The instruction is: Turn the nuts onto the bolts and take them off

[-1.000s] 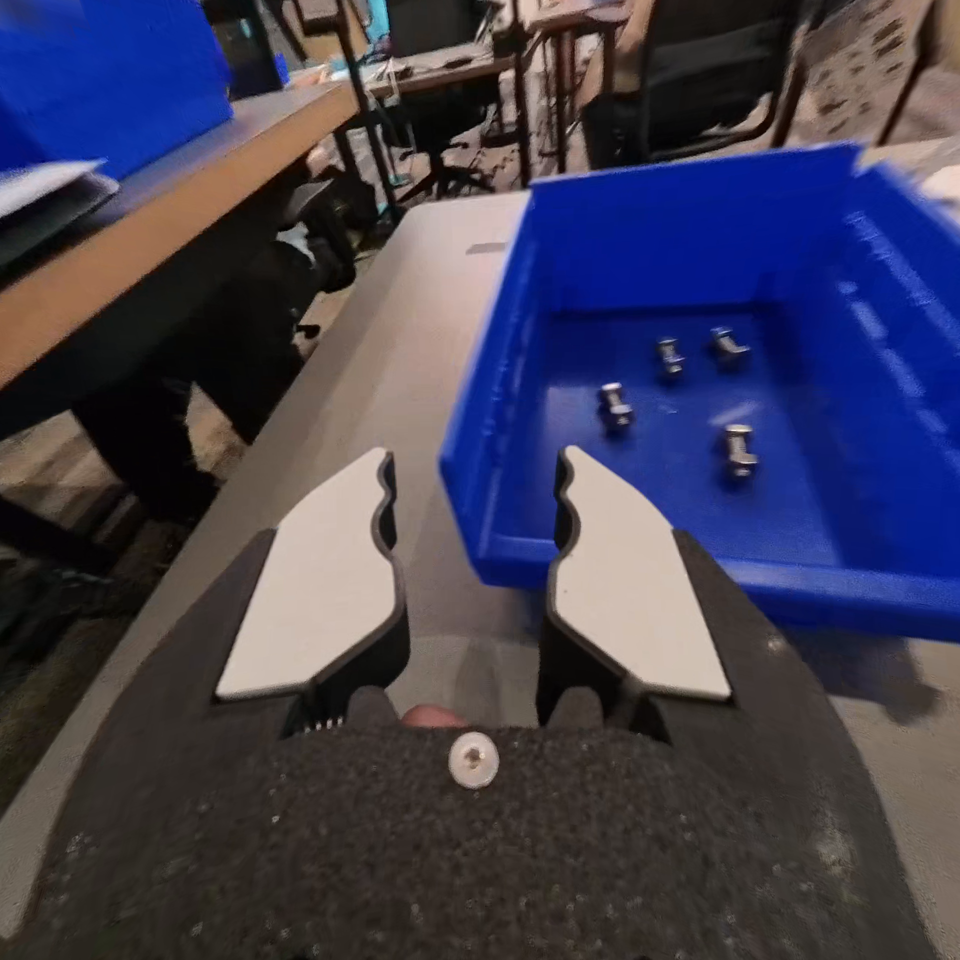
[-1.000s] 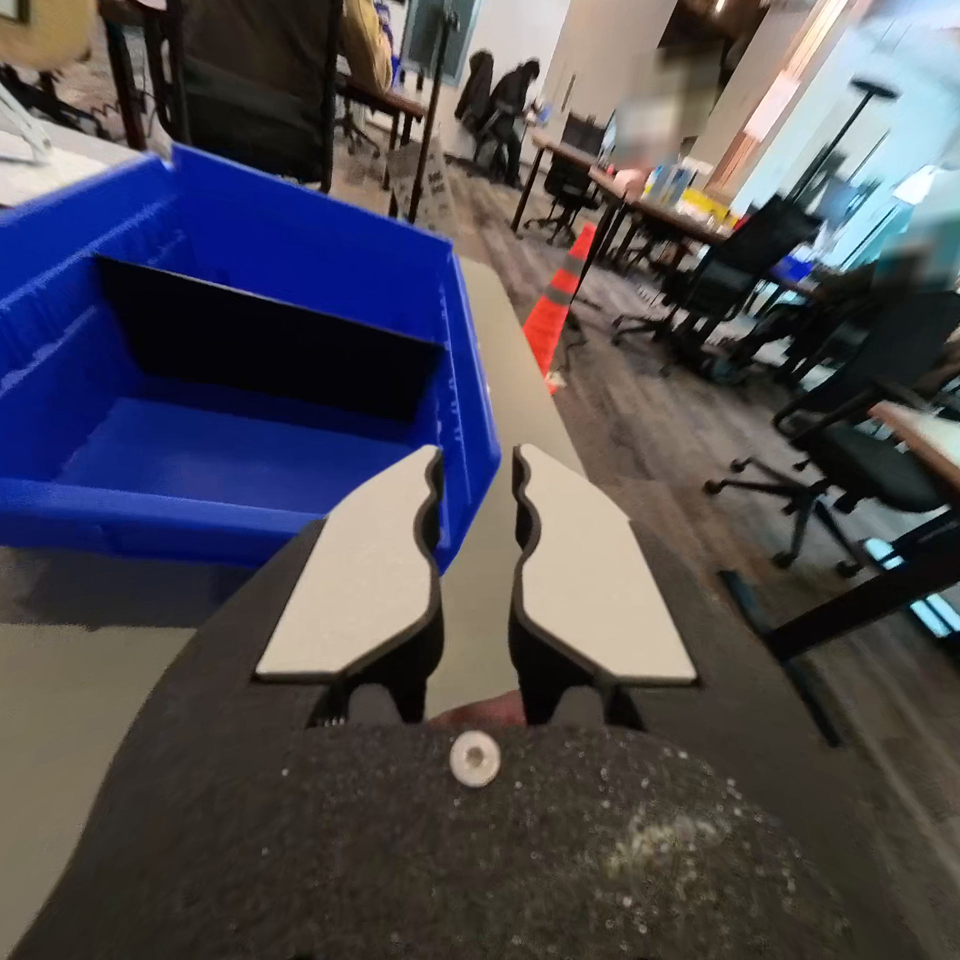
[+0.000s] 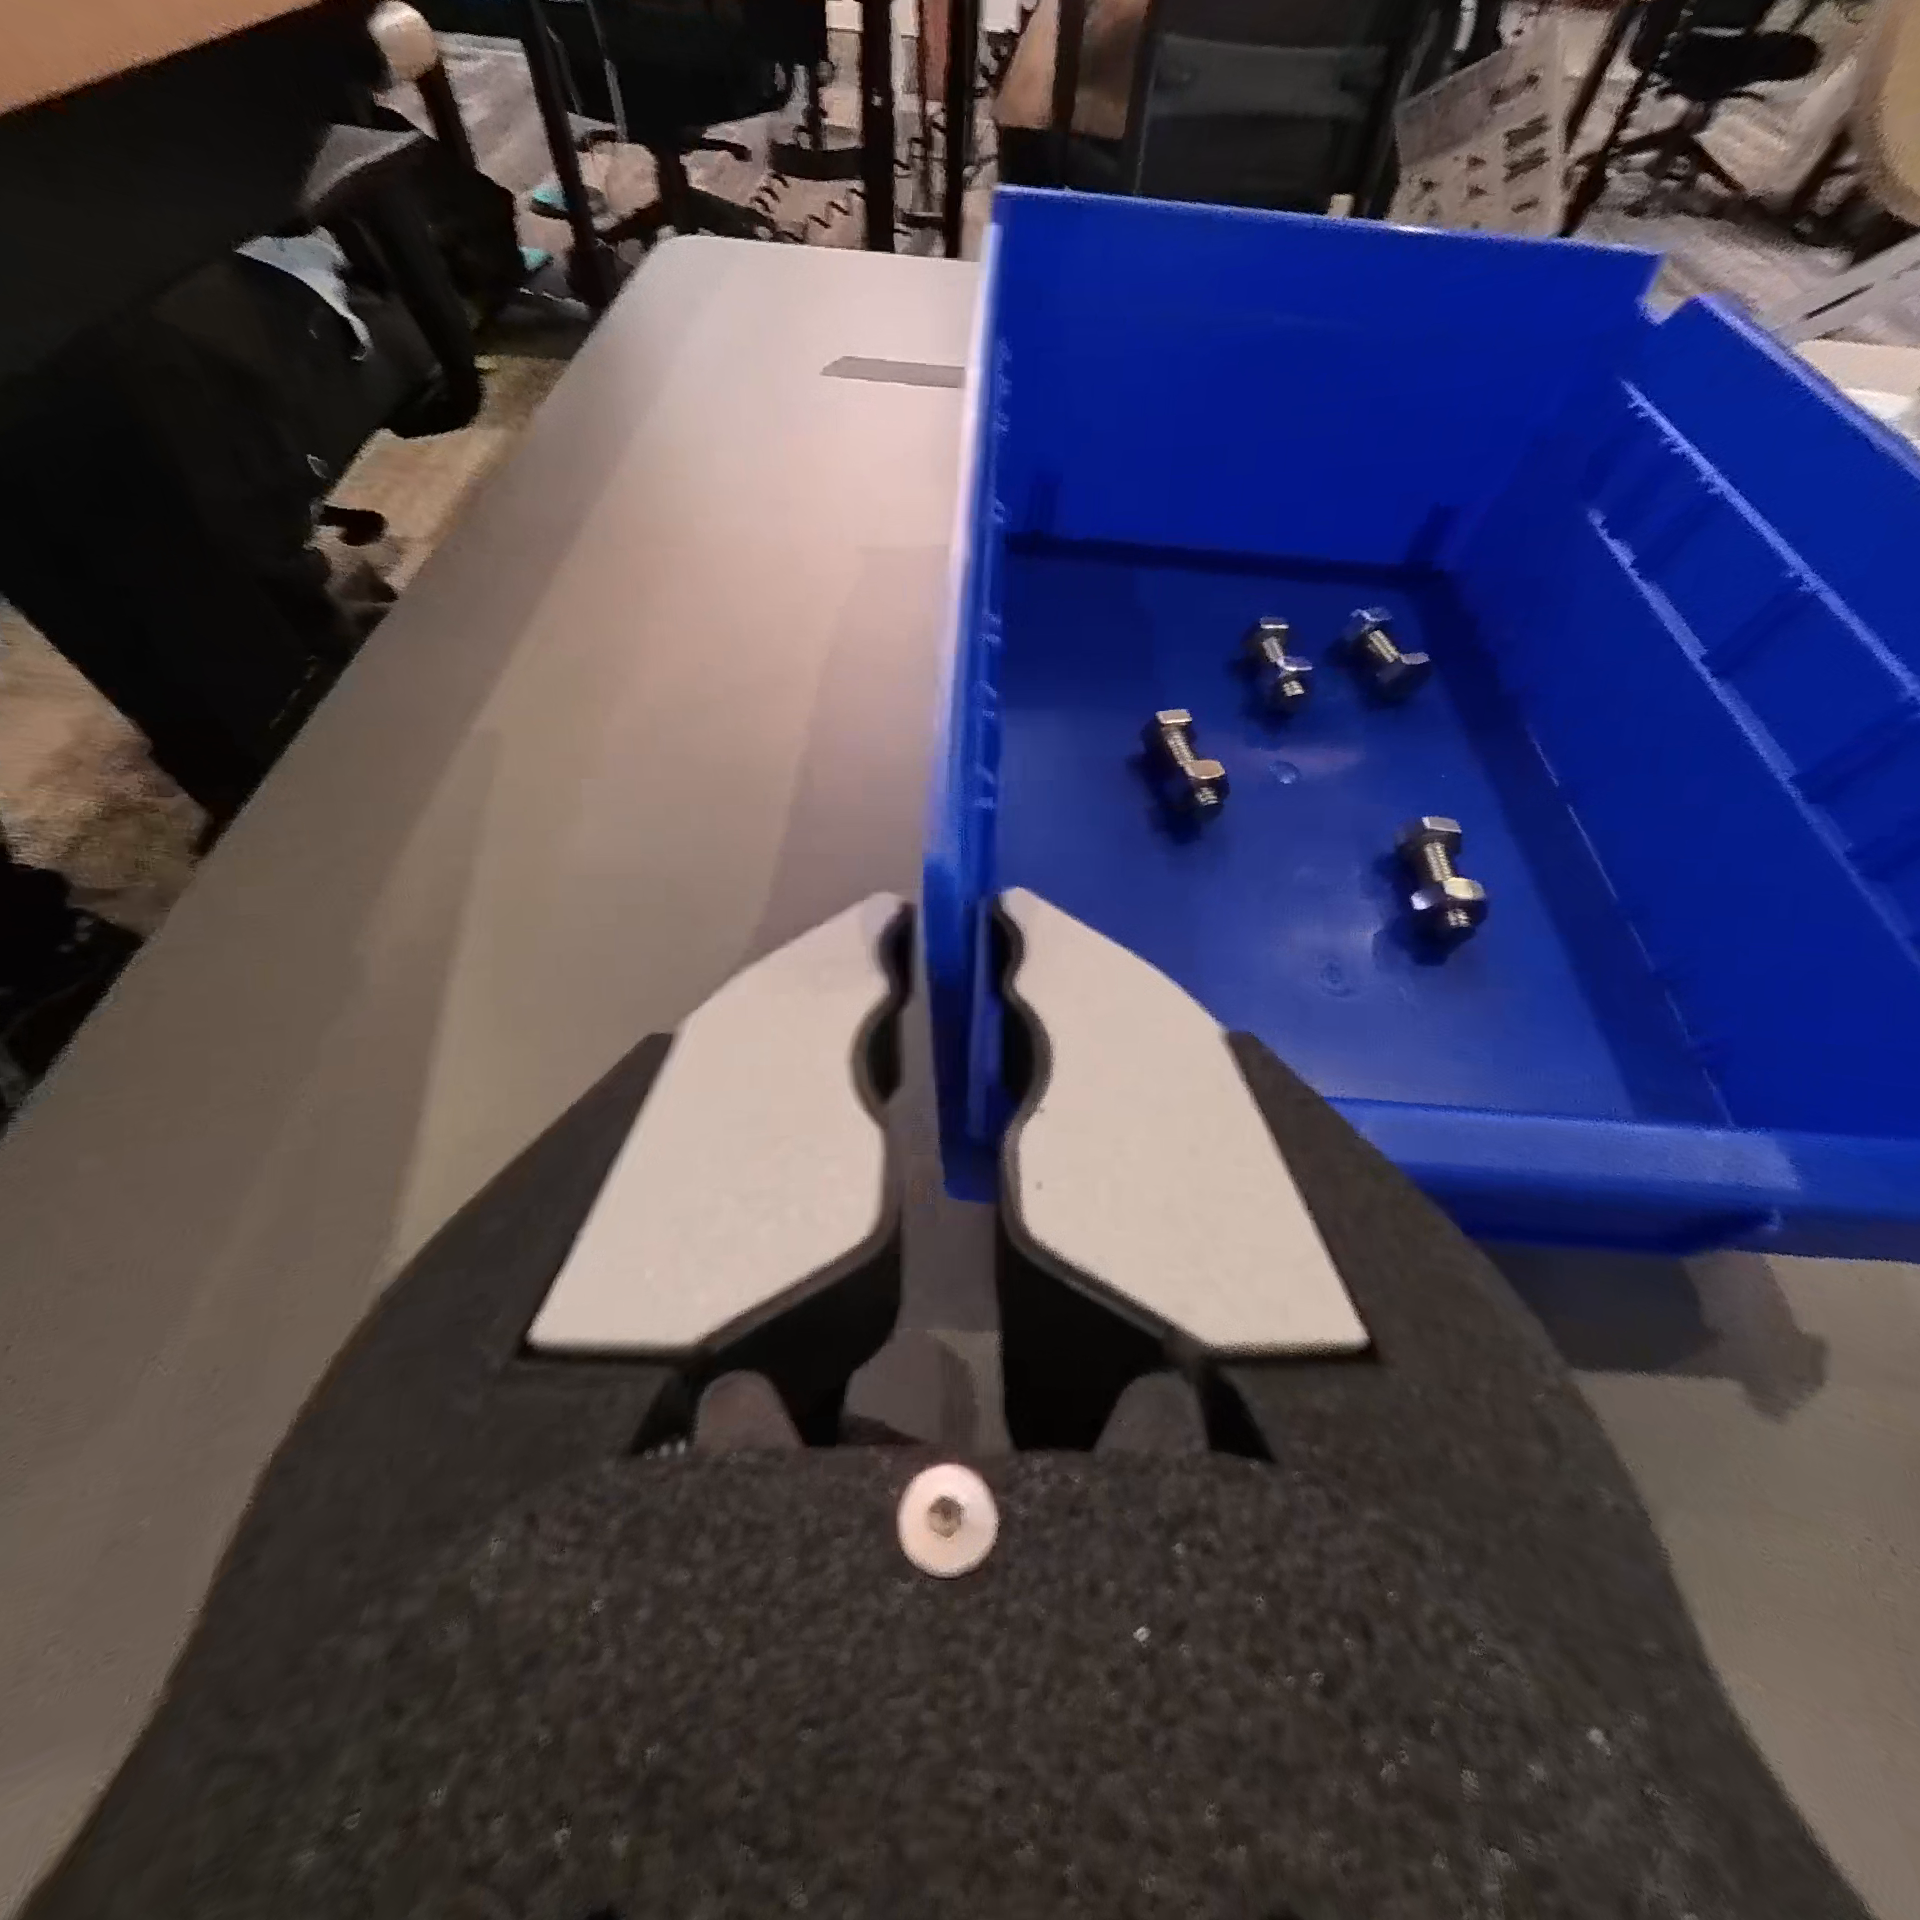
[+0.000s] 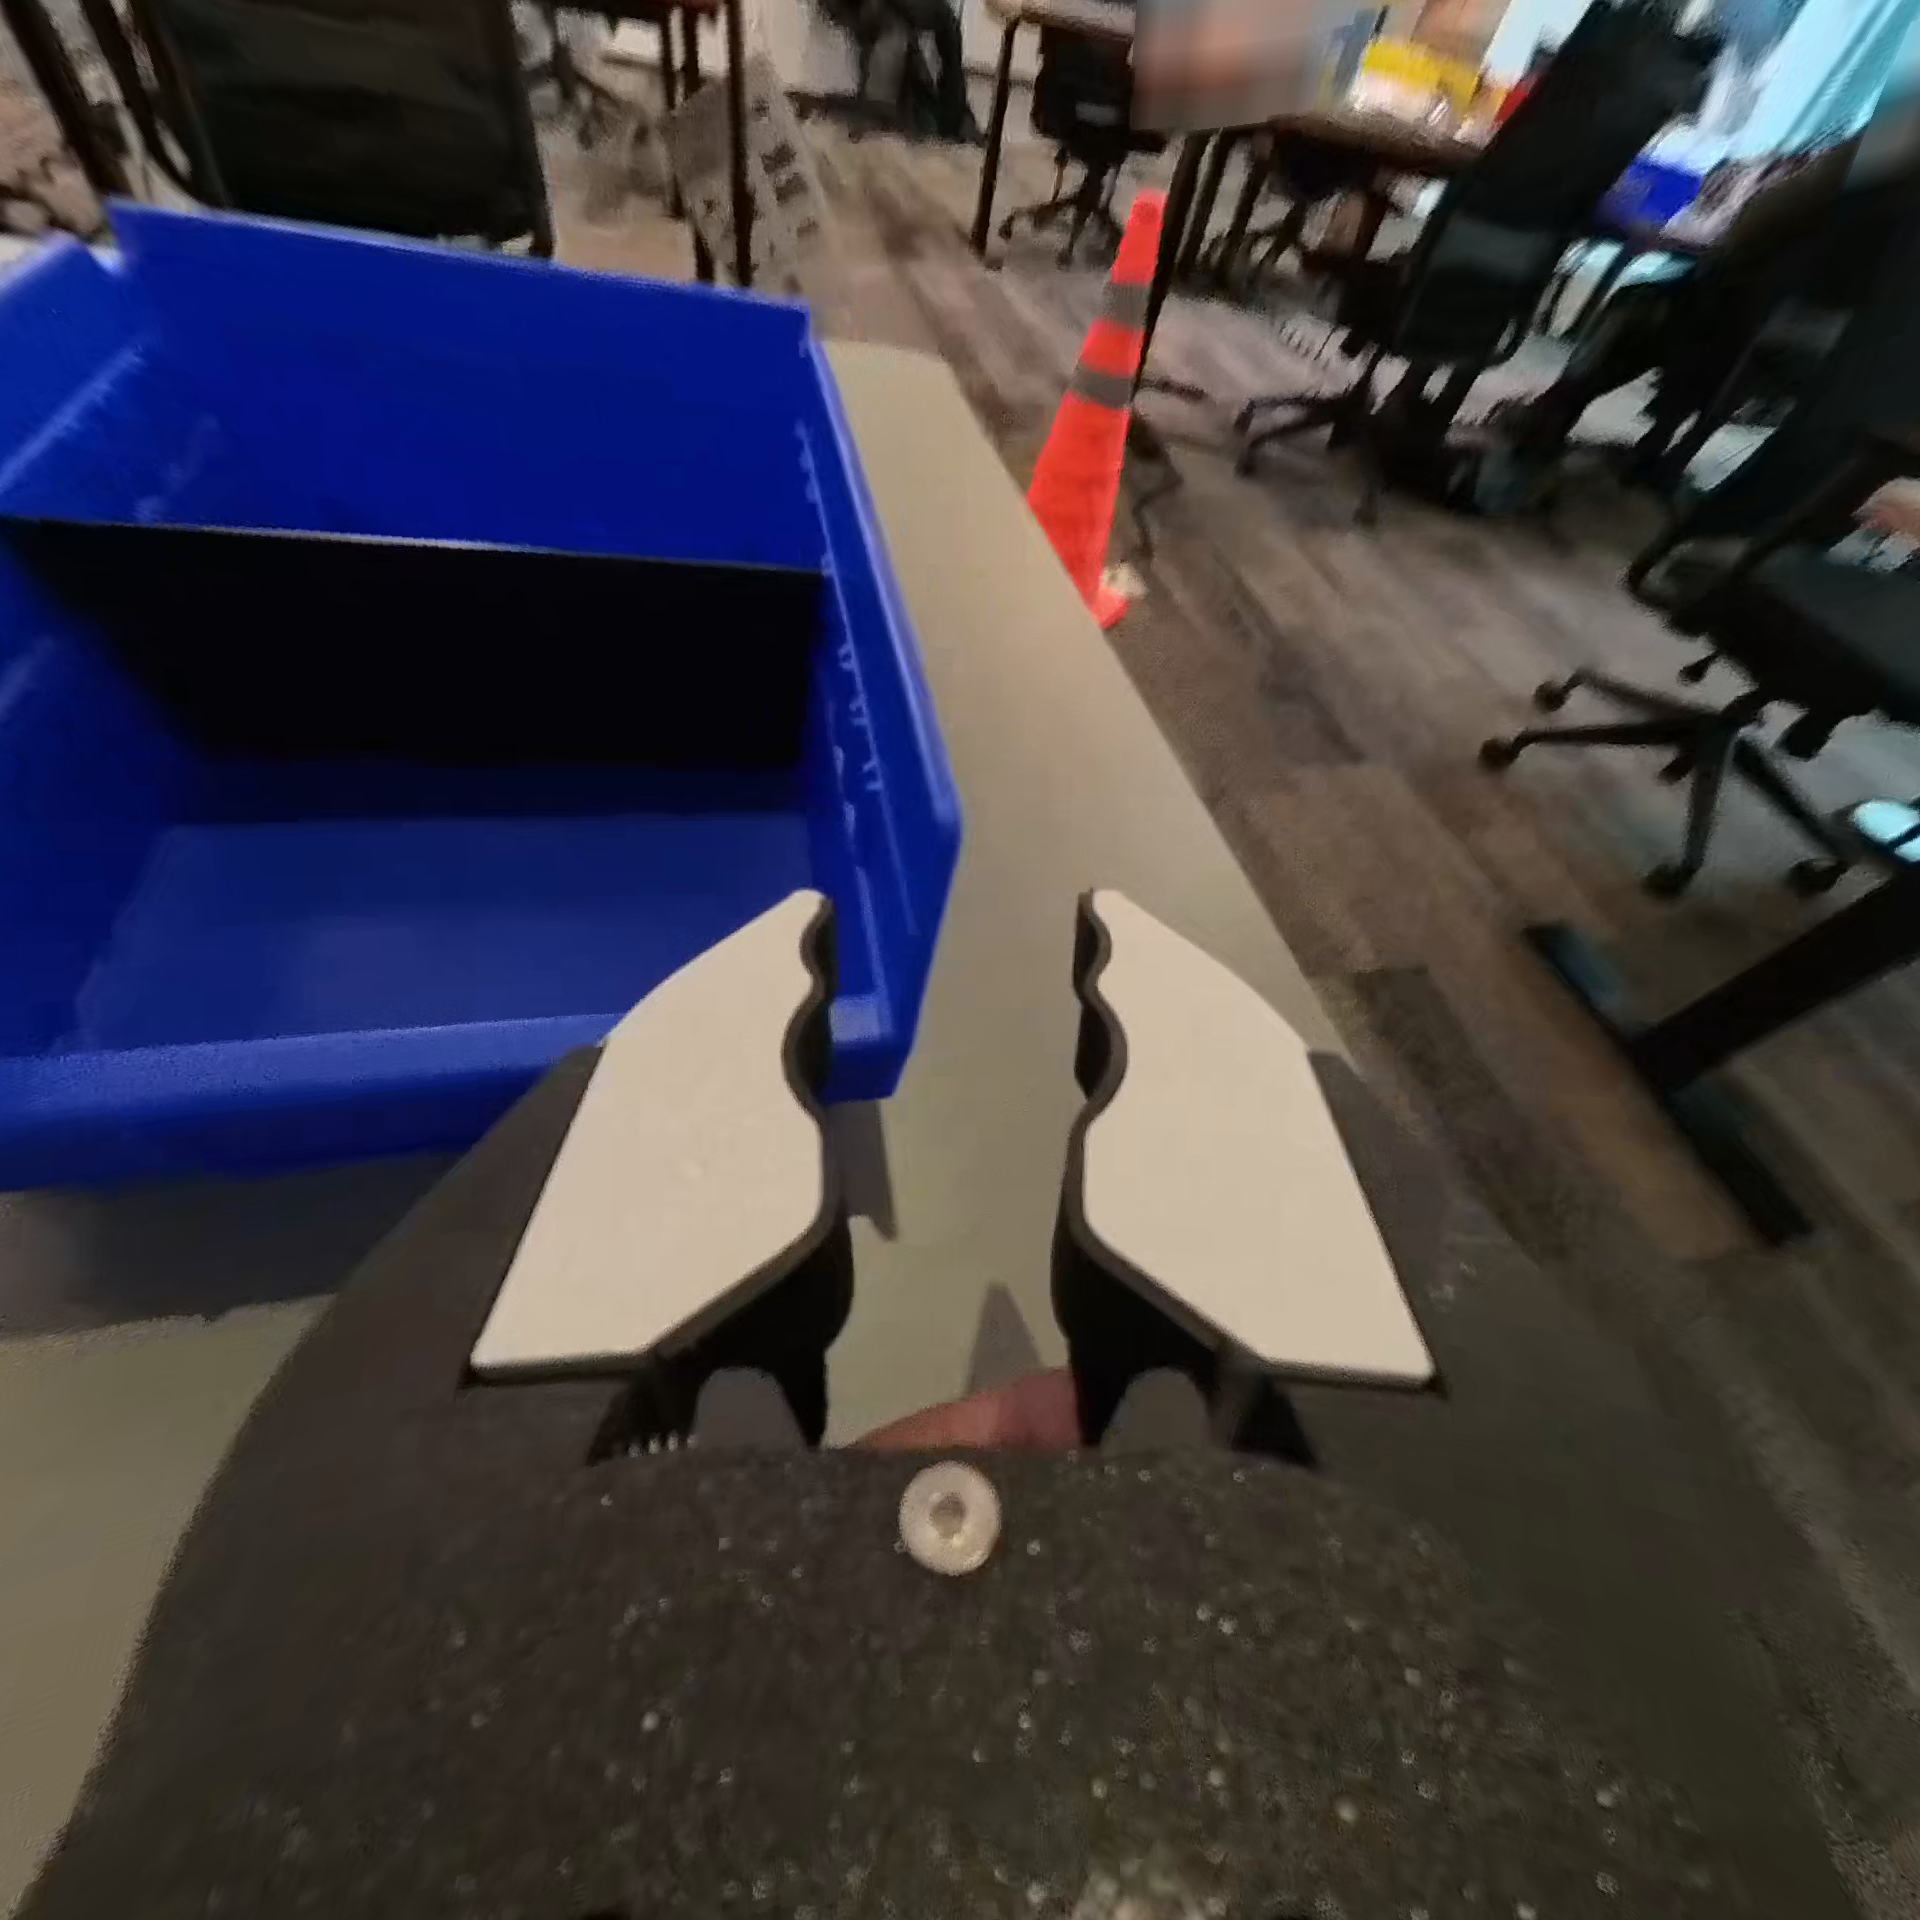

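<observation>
Several steel bolts with nuts on them point(image 3: 1184, 769) lie on the floor of a blue plastic bin point(image 3: 1299, 343) on a grey table point(image 3: 623, 727). My left gripper point(image 3: 951, 925) straddles the bin's left wall near its front corner, jaws closed against it. My right gripper point(image 4: 954, 925) is open and empty, just outside the bin's right wall point(image 4: 883, 675); its left finger overlaps the front right corner. In the right wrist view a black divider point(image 4: 416, 644) crosses the bin and no bolts show.
The table's left edge point(image 3: 312, 831) and right edge point(image 4: 1195, 779) drop to the floor. An orange cone point(image 4: 1101, 416) and office chairs point(image 4: 1714, 675) stand to the right. Dark desks and chair legs stand behind the bin. Spacing between my two grippers at the tips: around 85 cm.
My left gripper moved forward onto the bin's left wall and its jaws closed from wide open. My right gripper's jaws opened wider and it moved closer to the bin's right side.
</observation>
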The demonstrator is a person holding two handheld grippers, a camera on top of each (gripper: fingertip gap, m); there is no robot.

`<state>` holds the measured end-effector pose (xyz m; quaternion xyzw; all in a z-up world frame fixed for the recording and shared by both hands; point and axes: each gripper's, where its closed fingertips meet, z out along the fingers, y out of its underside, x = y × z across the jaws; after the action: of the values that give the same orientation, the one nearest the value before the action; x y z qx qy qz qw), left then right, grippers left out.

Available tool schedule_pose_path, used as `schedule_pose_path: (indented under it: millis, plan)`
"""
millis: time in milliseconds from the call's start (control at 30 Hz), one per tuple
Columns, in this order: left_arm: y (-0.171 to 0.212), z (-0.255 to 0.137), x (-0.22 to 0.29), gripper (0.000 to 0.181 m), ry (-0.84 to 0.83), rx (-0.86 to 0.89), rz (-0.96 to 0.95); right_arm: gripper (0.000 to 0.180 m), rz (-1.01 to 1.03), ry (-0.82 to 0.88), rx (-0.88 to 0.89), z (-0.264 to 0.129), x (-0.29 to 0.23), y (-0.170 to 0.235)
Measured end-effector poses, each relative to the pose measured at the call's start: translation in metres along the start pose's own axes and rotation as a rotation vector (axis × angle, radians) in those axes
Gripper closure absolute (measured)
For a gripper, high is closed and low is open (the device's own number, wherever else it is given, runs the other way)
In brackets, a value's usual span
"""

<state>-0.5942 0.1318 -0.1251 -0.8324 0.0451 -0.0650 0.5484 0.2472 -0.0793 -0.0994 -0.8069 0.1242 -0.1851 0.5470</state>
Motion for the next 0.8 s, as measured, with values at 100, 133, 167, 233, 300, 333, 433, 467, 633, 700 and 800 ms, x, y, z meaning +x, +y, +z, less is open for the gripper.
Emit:
schedule_pose_path:
  millis: [100,133,167,233,300,333,433,467,633,700,800]
  plan:
    - [-0.006,-0.013,-0.004,0.140,-0.054,0.042,-0.005,0.140,-0.015,-0.101,-0.096,0.023,-0.007,0.016]
    - [-0.011,-0.021,-0.004,0.138,-0.057,0.065,-0.017,0.146,-0.031,-0.110,-0.111,0.029,-0.008,0.020]
    - [-0.015,-0.030,-0.002,0.136,-0.052,0.083,-0.024,0.155,-0.043,-0.105,-0.111,0.033,-0.007,0.021]
    - [-0.023,-0.047,0.005,0.132,-0.038,0.102,-0.017,0.170,-0.020,-0.136,-0.105,0.038,-0.010,0.020]
    - [-0.030,-0.062,0.017,0.128,-0.015,0.120,0.003,0.172,0.013,-0.158,-0.099,0.041,-0.010,0.019]
    - [-0.033,-0.069,0.025,0.128,0.002,0.128,0.019,0.173,0.035,-0.175,-0.097,0.041,-0.010,0.019]
    - [-0.039,-0.085,0.049,0.129,0.030,0.146,0.081,0.174,0.075,-0.199,-0.082,0.040,-0.010,0.019]
    - [-0.041,-0.090,0.058,0.129,0.038,0.151,0.101,0.174,0.072,-0.195,-0.081,0.039,-0.009,0.019]
    - [-0.046,-0.100,0.103,0.129,0.125,0.165,0.162,0.176,0.067,-0.256,-0.079,0.041,-0.010,0.019]
    - [-0.045,-0.099,0.121,0.129,0.170,0.152,0.181,0.176,0.060,-0.271,-0.074,0.045,-0.008,0.017]
    - [-0.047,-0.096,0.140,0.127,0.218,0.134,0.190,0.176,0.066,-0.286,-0.077,0.048,-0.007,0.016]
